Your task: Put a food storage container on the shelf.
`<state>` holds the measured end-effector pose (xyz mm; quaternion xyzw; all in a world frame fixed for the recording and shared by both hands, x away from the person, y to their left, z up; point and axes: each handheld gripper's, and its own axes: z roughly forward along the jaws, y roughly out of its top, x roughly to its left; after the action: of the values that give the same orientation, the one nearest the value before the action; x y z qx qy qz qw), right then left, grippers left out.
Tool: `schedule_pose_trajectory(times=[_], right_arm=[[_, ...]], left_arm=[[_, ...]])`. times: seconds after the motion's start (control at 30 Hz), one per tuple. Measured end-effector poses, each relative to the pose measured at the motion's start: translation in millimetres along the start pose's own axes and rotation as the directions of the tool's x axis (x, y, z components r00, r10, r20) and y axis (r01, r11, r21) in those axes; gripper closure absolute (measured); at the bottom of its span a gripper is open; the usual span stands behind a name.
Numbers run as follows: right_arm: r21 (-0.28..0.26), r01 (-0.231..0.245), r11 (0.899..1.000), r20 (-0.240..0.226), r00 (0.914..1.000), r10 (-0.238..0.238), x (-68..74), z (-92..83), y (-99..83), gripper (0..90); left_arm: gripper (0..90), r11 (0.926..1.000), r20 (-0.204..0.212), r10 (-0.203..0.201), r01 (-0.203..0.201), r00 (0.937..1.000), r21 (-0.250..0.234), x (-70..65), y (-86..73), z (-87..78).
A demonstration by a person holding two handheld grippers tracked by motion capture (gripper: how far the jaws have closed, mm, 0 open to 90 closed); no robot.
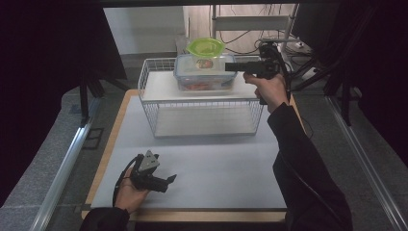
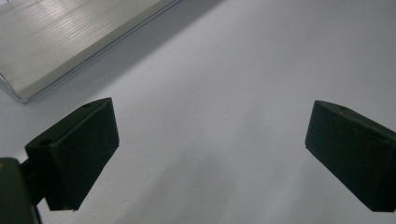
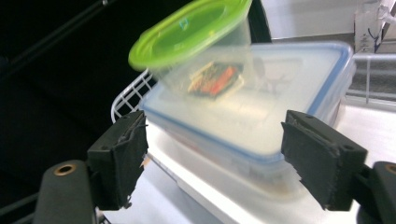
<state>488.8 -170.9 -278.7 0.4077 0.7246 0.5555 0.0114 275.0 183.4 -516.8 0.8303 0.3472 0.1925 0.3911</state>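
A clear food box with a blue-rimmed lid (image 1: 204, 72) (image 3: 261, 107) stands on the top shelf of a white wire rack (image 1: 159, 89). On it sits a small clear tub with a green lid (image 1: 205, 47) (image 3: 191, 28), with a red and dark packet inside. My right gripper (image 1: 230, 67) (image 3: 215, 135) is held level at the box's right end, open, its pads clear of the box. My left gripper (image 1: 171, 179) (image 2: 212, 116) rests low over the white table at the front left, open with nothing between its jaws.
The rack's lower shelf (image 1: 204, 120) holds nothing and its edge (image 2: 56, 37) lies ahead of the left gripper. The white mat (image 1: 216, 168) sits on a wooden board (image 1: 115, 130). Metal rails (image 1: 67, 163) run along both sides, and cables and a frame stand behind the rack.
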Motion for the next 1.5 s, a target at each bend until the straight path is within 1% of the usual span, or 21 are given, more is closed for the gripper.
schedule_pose_trajectory(times=[0.13,0.23,0.27,0.37,0.5,0.63,0.7,0.73,0.77,0.93,0.97,1.07,1.17,1.23,1.33,1.5], right_arm=[[0.000,0.032,0.999,-0.002,0.9995,-0.032,2.1,-3.6,-15.3,19.7],[-0.003,0.073,0.997,0.017,0.9972,-0.072,3.7,-6.6,-27.1,18.1],[-0.005,0.079,0.997,0.021,0.9967,-0.079,4.4,-7.5,-29.8,17.9],[-0.001,0.111,0.994,0.027,0.9934,-0.111,7.3,-9.9,-41.4,16.3],[0.009,0.153,0.988,0.042,0.9873,-0.153,12.0,-11.4,-52.5,14.6],[0.002,0.178,0.984,0.048,0.9829,-0.178,15.5,-14.3,-60.6,13.0],[0.003,0.194,0.981,0.053,0.9796,-0.194,17.2,-16.0,-65.0,12.1],[0.003,0.205,0.979,0.056,0.9771,-0.205,18.0,-16.8,-67.2,11.6],[0.002,0.215,0.977,0.062,0.9747,-0.214,18.9,-17.7,-69.5,11.1],[0.010,0.253,0.967,0.072,0.9647,-0.253,22.1,-20.3,-80.9,9.1],[0.014,0.265,0.964,0.079,0.9610,-0.265,23.0,-20.8,-83.6,8.9],[0.021,0.288,0.957,0.085,0.9536,-0.289,24.8,-21.7,-89.8,8.0],[0.032,0.303,0.953,0.089,0.9485,-0.304,26.6,-22.8,-95.8,7.0],[0.038,0.316,0.948,0.095,0.9432,-0.318,27.7,-23.3,-99.5,6.3],[0.049,0.337,0.940,0.104,0.9344,-0.340,29.1,-24.9,-107.3,5.6],[0.056,0.351,0.935,0.112,0.9281,-0.355,28.0,-27.1,-118.5,4.4]], left_arm=[[2.5,0.9999,0.000,-0.006,0.006,1.0000,-0.010,0.3,0.0,-0.6],[2.4,0.9998,0.000,-0.009,0.009,1.0000,-0.018,0.6,0.0,-1.2],[2.4,0.9998,0.000,-0.010,0.010,1.0000,-0.019,0.7,0.0,-1.2],[2.3,0.9998,0.001,-0.011,0.011,0.9999,-0.018,0.7,-0.1,-0.8],[2.0,0.9997,0.001,-0.009,0.010,1.0000,-0.023,0.2,0.1,-1.1],[1.7,0.9997,0.000,-0.004,0.004,1.0000,-0.023,0.8,0.0,-1.7],[1.7,0.9997,0.000,-0.004,0.004,1.0000,-0.026,0.8,-0.1,-1.7],[1.7,0.9992,0.000,-0.014,0.014,0.9999,-0.036,0.1,-0.1,-1.3],[1.7,0.9992,0.001,-0.014,0.014,0.9999,-0.037,0.1,0.0,-1.7],[1.5,0.9984,0.017,-0.024,0.025,0.9996,-0.051,0.7,0.1,-2.5],[1.4,0.9982,0.020,-0.026,0.027,0.9994,-0.053,0.8,0.2,-2.6],[1.2,0.9976,0.028,-0.030,0.032,0.9991,-0.062,1.2,0.1,-3.0],[1.1,0.9974,0.029,-0.028,0.029,0.9992,-0.065,1.6,-0.2,-3.3],[0.8,0.9969,0.032,-0.024,0.026,0.9992,-0.074,1.4,-0.1,-3.4],[0.8,0.9971,0.031,-0.021,0.024,0.9993,-0.072,1.2,-0.1,-3.4],[0.7,0.9969,0.033,-0.015,0.018,0.9993,-0.076,0.9,0.0,-3.7]])
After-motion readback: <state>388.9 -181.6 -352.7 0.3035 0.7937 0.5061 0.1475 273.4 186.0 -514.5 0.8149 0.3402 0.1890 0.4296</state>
